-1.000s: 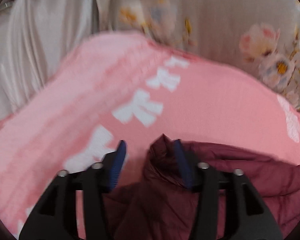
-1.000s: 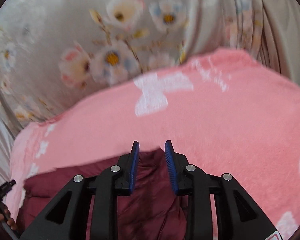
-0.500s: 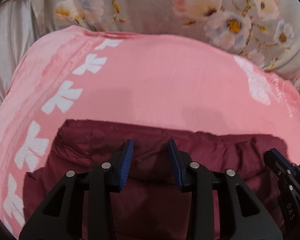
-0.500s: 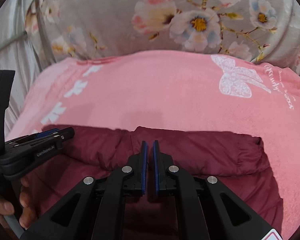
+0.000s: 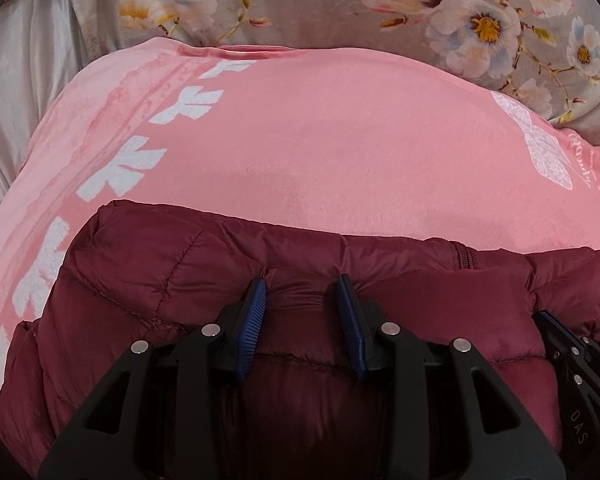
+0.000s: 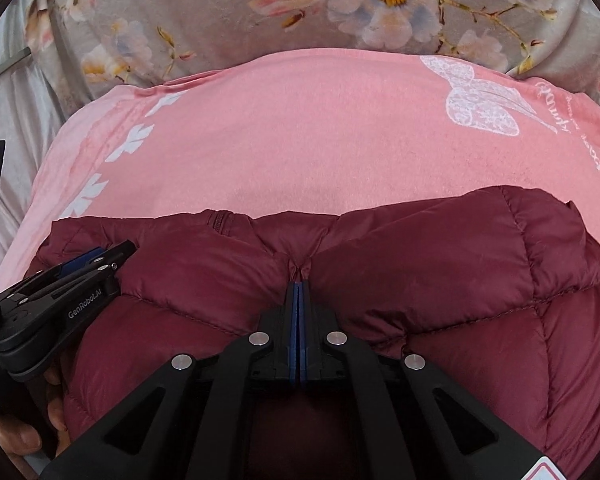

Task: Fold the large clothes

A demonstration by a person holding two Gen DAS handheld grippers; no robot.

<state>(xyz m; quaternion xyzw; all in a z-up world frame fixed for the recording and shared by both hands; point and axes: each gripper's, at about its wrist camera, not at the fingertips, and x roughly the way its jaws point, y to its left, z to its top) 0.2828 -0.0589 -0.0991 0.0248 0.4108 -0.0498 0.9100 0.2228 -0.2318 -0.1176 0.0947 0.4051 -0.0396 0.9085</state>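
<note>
A dark red quilted puffer jacket [image 5: 172,268] lies folded on a pink blanket [image 5: 320,148]; it also fills the lower half of the right wrist view [image 6: 440,260]. My left gripper [image 5: 302,284] is open, its blue pads pressed down on the jacket's folded top edge with fabric bulging between them. My right gripper [image 6: 299,285] is shut on a pinch of the jacket's fabric near its far edge. The left gripper shows at the left of the right wrist view [image 6: 88,260], and the right gripper at the right edge of the left wrist view [image 5: 556,328].
The pink blanket [image 6: 300,140] with white leaf and butterfly prints covers the surface beyond the jacket. A grey floral cloth [image 5: 420,8] lies behind it, and pale plain fabric [image 5: 16,64] hangs at the far left.
Both grippers have lowered onto the jacket. The left jaws stay open and now press on the fold. The right stays closed, now pinching fabric.
</note>
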